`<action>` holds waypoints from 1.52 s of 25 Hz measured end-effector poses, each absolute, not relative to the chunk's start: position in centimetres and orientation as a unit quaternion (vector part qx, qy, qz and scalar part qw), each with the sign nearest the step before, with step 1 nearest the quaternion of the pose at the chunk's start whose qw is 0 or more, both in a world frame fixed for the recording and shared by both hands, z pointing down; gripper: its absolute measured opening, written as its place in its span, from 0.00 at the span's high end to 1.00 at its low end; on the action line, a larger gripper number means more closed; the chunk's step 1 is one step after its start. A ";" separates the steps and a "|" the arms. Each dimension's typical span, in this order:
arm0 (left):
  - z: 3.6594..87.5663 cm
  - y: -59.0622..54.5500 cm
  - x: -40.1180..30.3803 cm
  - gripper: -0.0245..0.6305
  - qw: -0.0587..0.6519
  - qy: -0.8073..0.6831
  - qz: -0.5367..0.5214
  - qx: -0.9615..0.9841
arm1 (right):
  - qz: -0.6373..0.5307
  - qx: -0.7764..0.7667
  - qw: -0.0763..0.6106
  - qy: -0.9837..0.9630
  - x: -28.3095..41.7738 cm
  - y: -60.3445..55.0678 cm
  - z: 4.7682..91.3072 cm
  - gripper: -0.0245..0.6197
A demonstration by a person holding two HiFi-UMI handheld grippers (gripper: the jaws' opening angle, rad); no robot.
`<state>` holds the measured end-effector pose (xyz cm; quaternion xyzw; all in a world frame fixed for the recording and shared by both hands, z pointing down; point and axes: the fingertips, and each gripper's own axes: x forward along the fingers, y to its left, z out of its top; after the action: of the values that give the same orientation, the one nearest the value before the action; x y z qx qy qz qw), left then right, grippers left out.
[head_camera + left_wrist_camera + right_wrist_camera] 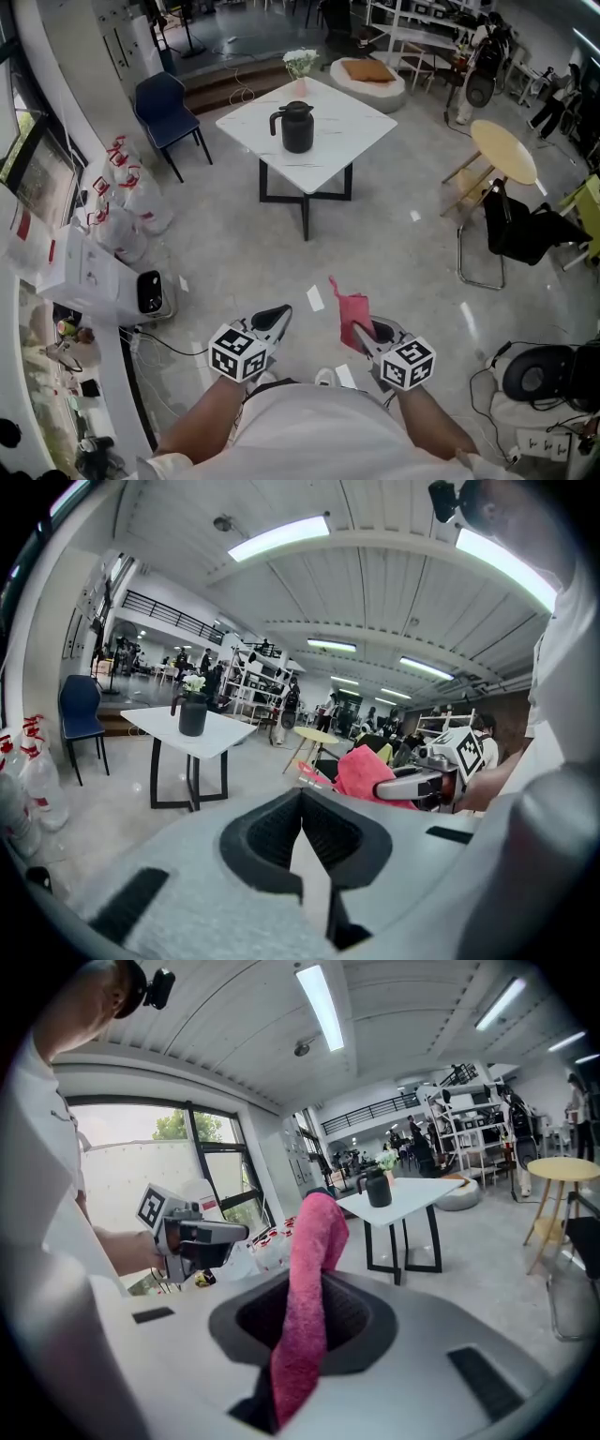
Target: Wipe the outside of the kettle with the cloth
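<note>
Left tongs [277,317] are closed right up with nothing in them. Right tongs [362,336] are clamped on the cloth [352,309], a fluffy pink rag that sticks up out of the jaws and flops over at the top. Both are held low in front of the person, side by side, pointing across the room toward the table [349,127].

The kettle [297,127] is way over there, well apart from both tongs, standing upright around the middle of the table. It's black all over, sort of a jug shape, with a lid on top and a handle sticking out on its left side in the head view. Nothing is touching it. A little bunch of white flowers [300,62] sits at the table's far corner.

The table is a white square top on a black frame, turned corner-on to the head camera. The floor [403,253] is grey and shiny, with light glare on it. Around the table there's a dark blue chair [167,105] on the left, a round pale-wood table [504,150] on the right, and a low round cushion seat [367,80] behind. Along the left side sit white plastic bags with red print [120,202] and a white box [89,272]. It's a big open room, with strip lights [278,538] on a white panelled ceiling and shelving racks [464,1101] further back.
</note>
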<state>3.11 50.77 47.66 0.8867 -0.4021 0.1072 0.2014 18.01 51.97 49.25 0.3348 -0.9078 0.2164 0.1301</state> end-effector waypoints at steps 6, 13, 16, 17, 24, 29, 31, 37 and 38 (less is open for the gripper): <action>47.9 49.9 5.0 0.96 0.197 -0.422 0.107 0.879 | 0.216 0.329 0.131 -0.910 20.7 50.3 49.9 0.86; 48.0 49.3 5.5 0.96 0.198 -0.435 0.116 0.871 | 0.235 0.336 0.124 -0.904 21.9 48.2 50.7 0.86; 48.6 48.3 5.0 0.96 0.203 -0.440 0.115 0.867 | 0.237 0.335 0.125 -0.903 21.6 46.9 51.1 0.86; 48.9 47.9 4.8 0.96 0.206 -0.439 0.115 0.867 | 0.238 0.336 0.125 -0.903 21.4 46.5 51.2 0.86; 49.5 42.1 4.3 0.96 0.207 -0.422 0.113 0.875 | 0.242 0.343 0.124 -0.899 20.4 41.9 51.6 0.86; 49.3 35.5 2.3 0.96 0.192 -0.415 0.115 0.882 | 0.241 0.350 0.134 -0.895 18.2 35.8 51.9 0.86; 49.1 32.8 1.1 0.96 0.188 -0.412 0.117 0.884 | 0.240 0.353 0.135 -0.894 17.0 32.9 51.5 0.86; 46.9 24.4 -2.4 0.96 0.165 -0.397 0.115 0.896 | 0.222 0.366 0.130 -0.894 13.1 24.6 48.7 0.86; 46.6 23.0 -3.1 0.96 0.158 -0.394 0.117 0.898 | 0.220 0.370 0.128 -0.893 12.5 23.4 48.5 0.86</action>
<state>-3.08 23.01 46.61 0.8977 -0.3943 0.1169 0.1582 12.48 23.38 48.47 0.3701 -0.8935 0.2198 0.1278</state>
